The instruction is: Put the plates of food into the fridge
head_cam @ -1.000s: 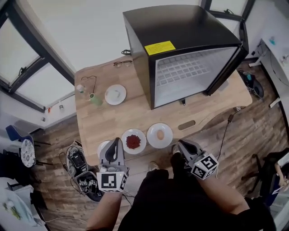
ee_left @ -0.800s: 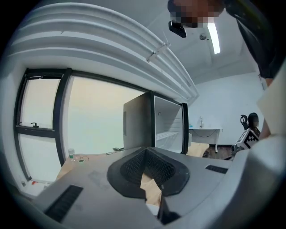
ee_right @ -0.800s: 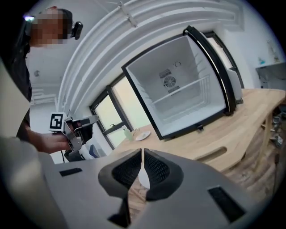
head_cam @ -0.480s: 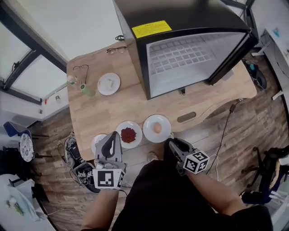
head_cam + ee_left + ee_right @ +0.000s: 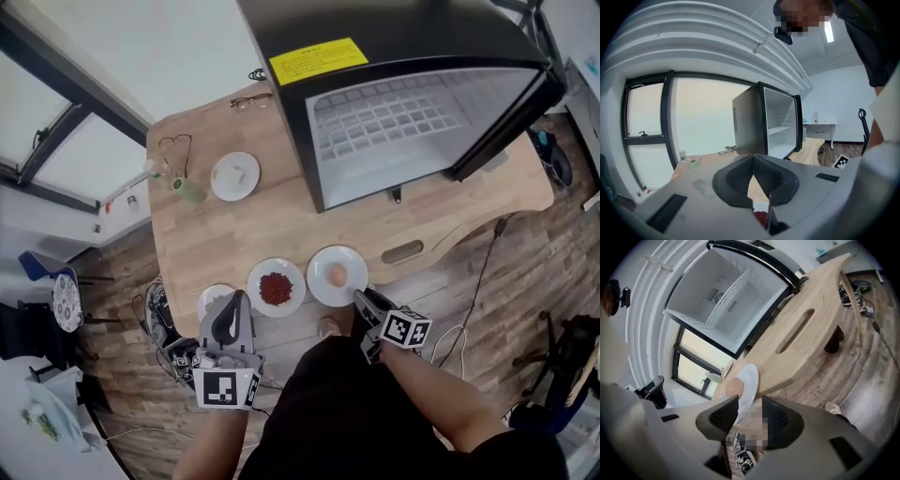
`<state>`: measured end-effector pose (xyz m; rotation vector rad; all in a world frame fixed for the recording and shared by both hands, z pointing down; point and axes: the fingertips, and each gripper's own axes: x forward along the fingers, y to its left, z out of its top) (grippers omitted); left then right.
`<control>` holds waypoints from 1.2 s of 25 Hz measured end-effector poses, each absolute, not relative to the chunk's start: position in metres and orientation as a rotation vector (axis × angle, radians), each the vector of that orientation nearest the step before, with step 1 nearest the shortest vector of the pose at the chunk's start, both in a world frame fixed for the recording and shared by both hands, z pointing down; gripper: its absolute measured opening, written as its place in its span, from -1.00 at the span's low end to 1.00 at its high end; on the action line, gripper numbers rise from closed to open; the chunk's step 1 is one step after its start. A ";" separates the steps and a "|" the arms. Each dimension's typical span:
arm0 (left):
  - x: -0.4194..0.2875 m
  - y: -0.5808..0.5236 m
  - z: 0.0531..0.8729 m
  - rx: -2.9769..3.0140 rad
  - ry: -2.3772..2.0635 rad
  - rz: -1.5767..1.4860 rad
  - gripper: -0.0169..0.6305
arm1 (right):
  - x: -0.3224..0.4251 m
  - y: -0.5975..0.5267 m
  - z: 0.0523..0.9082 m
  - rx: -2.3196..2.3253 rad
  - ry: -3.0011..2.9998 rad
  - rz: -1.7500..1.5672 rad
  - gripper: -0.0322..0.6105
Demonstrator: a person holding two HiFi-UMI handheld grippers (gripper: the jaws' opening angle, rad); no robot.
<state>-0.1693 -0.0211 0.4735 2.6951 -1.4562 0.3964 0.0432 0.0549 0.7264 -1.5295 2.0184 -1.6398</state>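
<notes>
In the head view we find the black fridge [image 5: 375, 37] standing open on the wooden counter [image 5: 244, 234], white inside. Along the counter's near edge sit three white plates, all outside the fridge. The egg plate [image 5: 322, 287] holds one brown egg [image 5: 336, 275]. The red-food plate [image 5: 259, 298] carries a heap of small red pieces. A third plate [image 5: 211, 298] is half hidden by the left gripper [image 5: 236, 305]. A fourth plate [image 5: 234, 176] lies well apart, near a green cup [image 5: 187, 190]. The right gripper [image 5: 361, 300] is at the egg plate's rim.

The left gripper view alone shows us its jaws together at the tips with nothing between them. The red pieces show just below, and the fridge stands beyond.

The right gripper view adds what the head view cannot. Its jaws stand apart, having just been opening, and the egg plate's rim lies at the mouth of the gap beside one jaw. Whether it touches, we cannot tell.
</notes>
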 end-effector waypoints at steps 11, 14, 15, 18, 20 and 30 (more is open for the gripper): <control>-0.167 -0.035 0.475 2.688 -1.465 0.435 -0.93 | 0.029 0.034 0.726 -1.314 1.840 -1.753 -0.78; -0.165 -0.038 0.474 2.690 -1.459 0.419 -0.93 | 0.034 0.032 0.714 -1.295 1.832 -1.737 -0.80; -0.165 -0.040 0.473 2.690 -1.458 0.413 -0.93 | 0.035 0.030 0.709 -1.288 1.833 -1.728 -0.80; -0.161 -0.048 0.470 2.700 -1.452 0.387 -0.93 | 0.041 0.024 0.694 -1.274 1.828 -1.693 -0.80; -0.157 -0.051 0.465 2.712 -1.442 0.367 -0.93 | 0.044 0.021 0.681 -1.268 1.824 -1.669 -0.80; -0.131 -0.070 0.443 2.776 -1.390 0.250 -0.93 | 0.076 0.008 0.618 -1.272 1.803 -1.545 -0.80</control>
